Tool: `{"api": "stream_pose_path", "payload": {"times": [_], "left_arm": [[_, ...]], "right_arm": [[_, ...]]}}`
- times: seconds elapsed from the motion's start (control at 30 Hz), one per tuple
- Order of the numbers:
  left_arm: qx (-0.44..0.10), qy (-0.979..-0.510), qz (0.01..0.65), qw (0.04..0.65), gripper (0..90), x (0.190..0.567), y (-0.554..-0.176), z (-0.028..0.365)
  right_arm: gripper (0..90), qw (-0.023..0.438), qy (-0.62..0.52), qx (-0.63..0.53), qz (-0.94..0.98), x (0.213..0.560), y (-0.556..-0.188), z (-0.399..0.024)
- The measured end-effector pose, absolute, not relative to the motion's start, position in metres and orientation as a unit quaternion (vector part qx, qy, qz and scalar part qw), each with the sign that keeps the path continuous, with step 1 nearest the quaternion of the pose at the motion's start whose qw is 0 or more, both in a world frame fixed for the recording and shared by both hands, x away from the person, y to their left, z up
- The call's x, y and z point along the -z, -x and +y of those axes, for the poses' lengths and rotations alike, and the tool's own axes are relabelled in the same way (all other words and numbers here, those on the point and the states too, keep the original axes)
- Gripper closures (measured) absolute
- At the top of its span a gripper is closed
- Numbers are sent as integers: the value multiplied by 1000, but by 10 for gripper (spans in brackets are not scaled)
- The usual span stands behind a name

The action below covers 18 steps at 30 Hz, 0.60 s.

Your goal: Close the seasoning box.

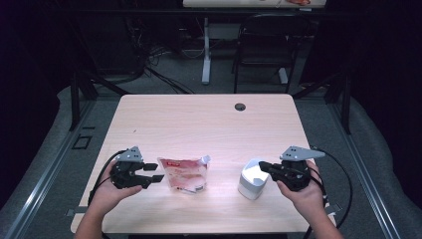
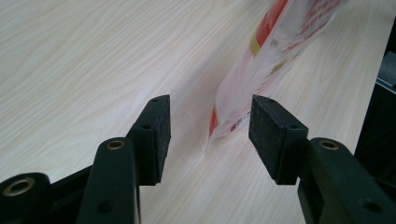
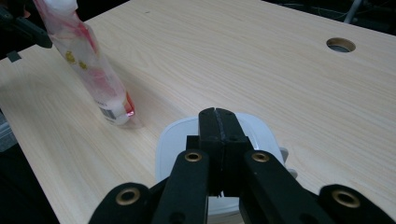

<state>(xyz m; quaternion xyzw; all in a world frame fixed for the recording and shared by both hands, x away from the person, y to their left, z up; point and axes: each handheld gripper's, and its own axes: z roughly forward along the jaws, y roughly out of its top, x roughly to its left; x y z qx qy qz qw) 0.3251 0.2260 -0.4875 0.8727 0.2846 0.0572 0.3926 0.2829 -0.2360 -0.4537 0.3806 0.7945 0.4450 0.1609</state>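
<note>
A white and red spouted refill pouch stands near the table's front, left of centre. My left gripper is just left of it and open. In the left gripper view the pouch's lower corner reaches into the gap of the left gripper without touching either pad. A white rounded-square container with an open top stands to the right. My right gripper hangs over its rim, shut with nothing between the jaws. In the right gripper view the right gripper points over the container, with the pouch farther off.
The light wood table has a round cable hole near its far edge, also seen in the right gripper view as the hole. Beyond the table are a black chair and a desk leg. Cables trail from both grippers.
</note>
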Motion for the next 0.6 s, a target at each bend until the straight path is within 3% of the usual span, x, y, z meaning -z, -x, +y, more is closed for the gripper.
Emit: {"api": "stream_pose_path", "payload": {"times": [0.6], "left_arm": [[-57,-871,287,394,491,489,-326,228]], "right_arm": [[900,133,-347,-478,796,470,-259,-218]]}}
